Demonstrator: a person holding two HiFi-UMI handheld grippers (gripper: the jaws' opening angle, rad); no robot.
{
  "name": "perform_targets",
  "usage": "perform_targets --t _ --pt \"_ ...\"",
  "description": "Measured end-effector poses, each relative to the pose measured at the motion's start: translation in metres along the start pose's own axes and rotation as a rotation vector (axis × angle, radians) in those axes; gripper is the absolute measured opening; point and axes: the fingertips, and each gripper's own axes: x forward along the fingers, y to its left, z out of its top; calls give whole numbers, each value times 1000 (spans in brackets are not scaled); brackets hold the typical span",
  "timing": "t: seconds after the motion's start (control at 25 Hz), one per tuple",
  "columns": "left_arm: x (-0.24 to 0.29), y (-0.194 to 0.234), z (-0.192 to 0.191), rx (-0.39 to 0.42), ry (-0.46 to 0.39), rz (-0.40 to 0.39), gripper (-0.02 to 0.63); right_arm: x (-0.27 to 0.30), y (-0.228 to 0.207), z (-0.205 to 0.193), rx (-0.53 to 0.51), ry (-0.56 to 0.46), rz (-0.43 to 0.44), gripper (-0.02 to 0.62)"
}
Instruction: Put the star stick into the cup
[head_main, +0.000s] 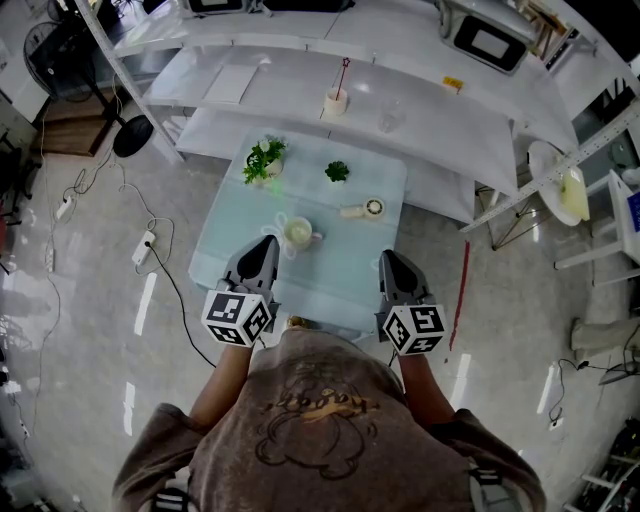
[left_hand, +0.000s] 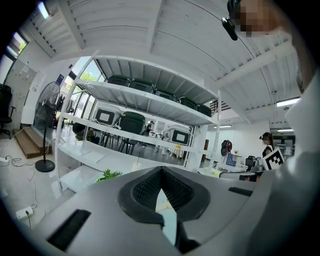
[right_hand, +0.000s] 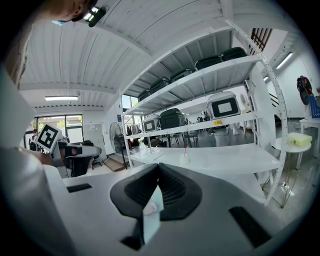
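Head view: left gripper (head_main: 266, 243) at lower centre-left, right gripper (head_main: 392, 258) at lower centre-right, both over near edge of glass table (head_main: 225, 262), well apart

Left gripper view: finger pads pressed together at tips, nothing between

Right gripper view: same, pads meeting at tips, empty

Star stick (head_main: 343, 78) at upper centre of frame, upright in small white cup (head_main: 336, 101) on shelf (head_main: 450, 120), far from both grippers

Clear glass (head_main: 390, 118) just right of cup

On table: mug (head_main: 298, 233) near left gripper, two green plants (head_main: 264, 158) above it
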Motion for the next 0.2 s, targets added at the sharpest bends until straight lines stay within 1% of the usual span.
perform_targets --t 0.2 --pt "-1 2 0 -5 -2 1 21 2 2 1 0 -3 0 3"
